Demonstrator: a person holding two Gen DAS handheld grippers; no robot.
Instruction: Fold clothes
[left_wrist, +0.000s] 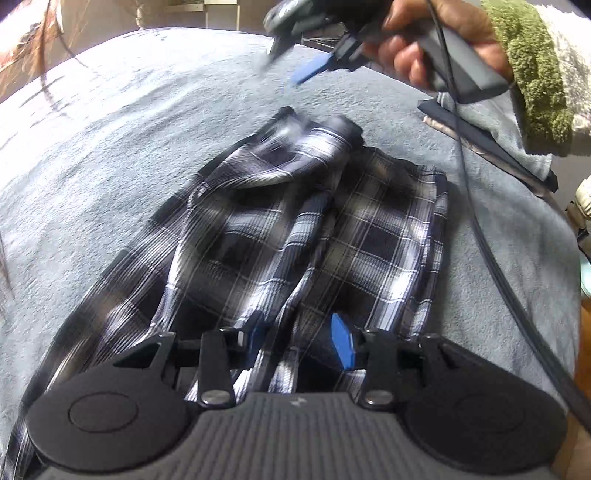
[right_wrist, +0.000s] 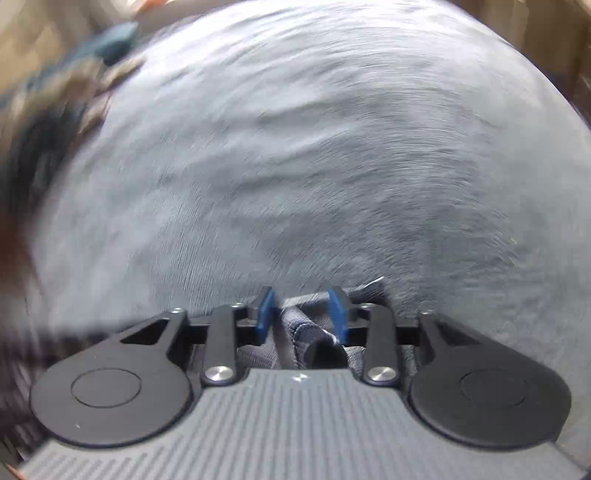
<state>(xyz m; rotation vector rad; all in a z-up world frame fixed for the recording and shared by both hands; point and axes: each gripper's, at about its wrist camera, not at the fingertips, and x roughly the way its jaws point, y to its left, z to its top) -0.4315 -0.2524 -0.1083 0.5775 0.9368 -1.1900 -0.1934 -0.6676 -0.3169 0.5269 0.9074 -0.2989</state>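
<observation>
Blurring smears most of the right wrist view, so only the pale grey-blue fleece blanket (right_wrist: 332, 166) and the right gripper (right_wrist: 301, 314) read clearly there. Its blue pads (right_wrist: 264, 314) stand apart, released. A dark piece of cloth with a stitched hem (right_wrist: 295, 339) lies low between them, touching neither pad as far as can be seen, and the gripper body cuts it off. What that cloth belongs to cannot be told. A brown and dark smear at the left edge is unreadable.

From the left wrist view, the navy and white plaid garment (left_wrist: 369, 236) lies lengthwise down the middle of the blanket, with its far end rumpled and blurred. Its near end runs under the left gripper (left_wrist: 299, 336). A ridge of plaid passes between the two blue pads, and the left pad is partly hidden by it. Whether the pads actually press the fabric cannot be told.

A hand (left_wrist: 436, 44) in a green fleece sleeve (left_wrist: 535, 66) holds the right gripper above the garment's far end. A black cable (left_wrist: 480, 206) trails down along the garment's right side. A small stack of dark and grey cloths (left_wrist: 491, 129) sits near the blanket's right edge. Bare blanket spreads wide to the left and beyond the garment.
</observation>
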